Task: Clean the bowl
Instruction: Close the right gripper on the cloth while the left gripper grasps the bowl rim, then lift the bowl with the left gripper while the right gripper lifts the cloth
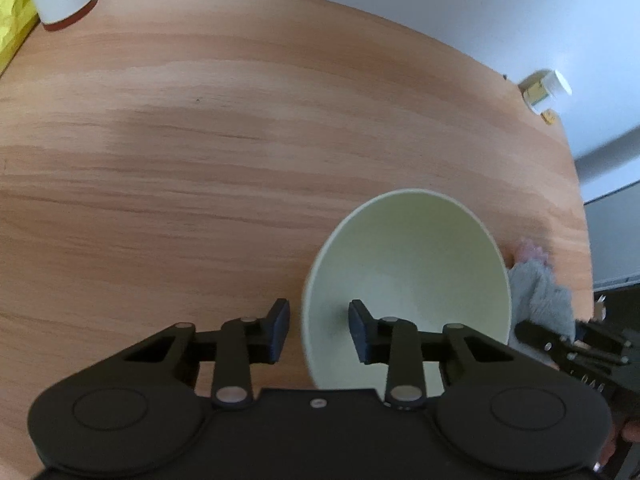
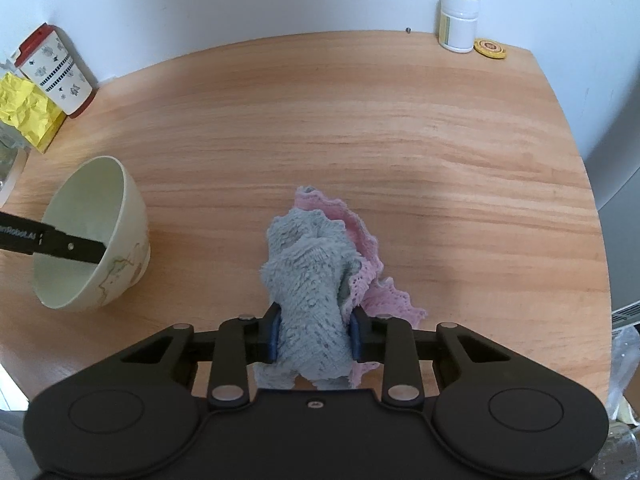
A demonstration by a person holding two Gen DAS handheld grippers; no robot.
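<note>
Currently, the left gripper (image 1: pixel 319 330) straddles the near rim of the tilted pale-green round bowl (image 1: pixel 408 280) on the wooden table (image 1: pixel 200 140), pads apart from it. The right gripper (image 2: pixel 313 338) clamps the grey-and-pink fluffy cloth (image 2: pixel 316 280). With only 1 rim pinched, wiping pressure could flip the bowl.

One bowl (image 2: pixel 90 236), one cloth (image 2: pixel 312 280), one cup (image 2: pixel 56 68), one jar (image 2: pixel 458 20), perhaps one token (image 2: pixel 490 48).
</note>
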